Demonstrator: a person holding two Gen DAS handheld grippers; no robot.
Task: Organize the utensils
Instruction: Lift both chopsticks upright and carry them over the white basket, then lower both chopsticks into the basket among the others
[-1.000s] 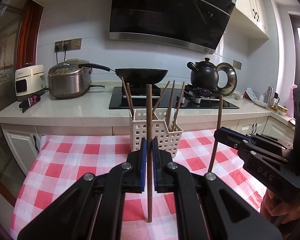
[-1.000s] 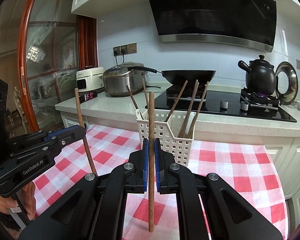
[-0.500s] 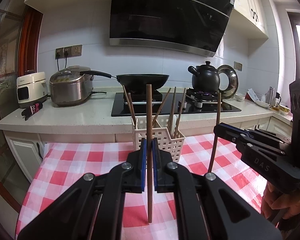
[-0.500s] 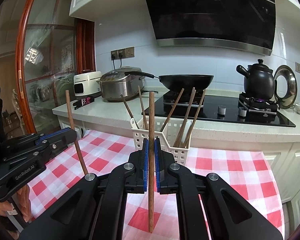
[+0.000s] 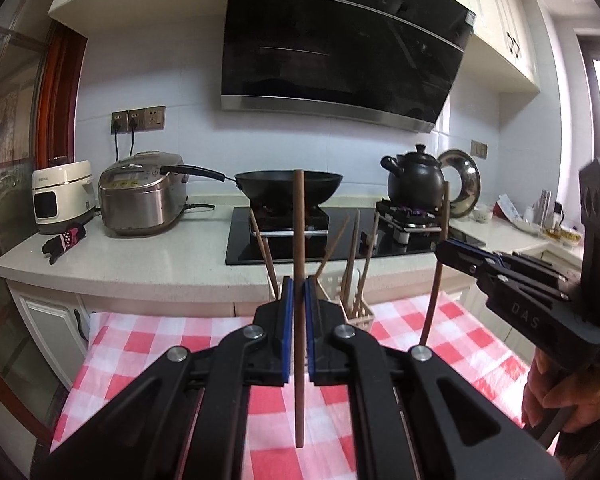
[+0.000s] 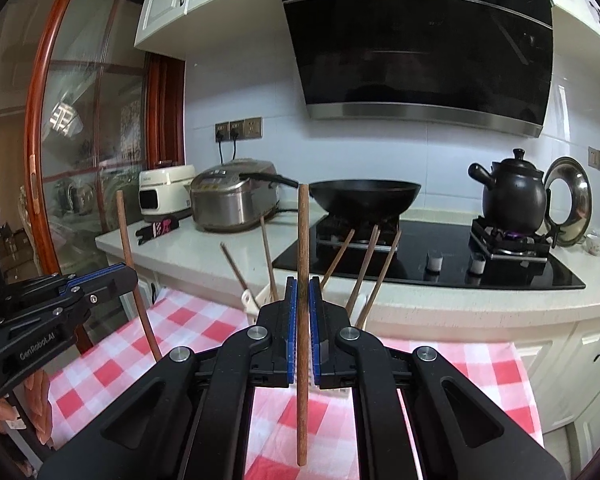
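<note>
My left gripper (image 5: 296,300) is shut on a brown wooden chopstick (image 5: 299,240) and holds it upright above the checked cloth. My right gripper (image 6: 302,300) is shut on a second upright chopstick (image 6: 302,240). Each gripper shows in the other's view, the right one (image 5: 444,246) with its chopstick (image 5: 436,288), the left one (image 6: 130,276) with its chopstick (image 6: 134,276). A white slotted basket (image 5: 360,312) stands ahead, mostly hidden behind my fingers, with several chopsticks (image 5: 352,256) leaning in it. It also shows in the right wrist view (image 6: 252,300).
A red-and-white checked cloth (image 5: 140,340) covers the table. Behind it runs a counter (image 5: 140,256) with a rice cooker (image 5: 140,196), a small white appliance (image 5: 60,196), a black glove (image 5: 62,240), a wok (image 5: 288,184) on the hob and a black kettle (image 5: 416,180).
Both grippers have risen with their chopsticks. The basket now sits lower in both views and is largely hidden behind the fingers.
</note>
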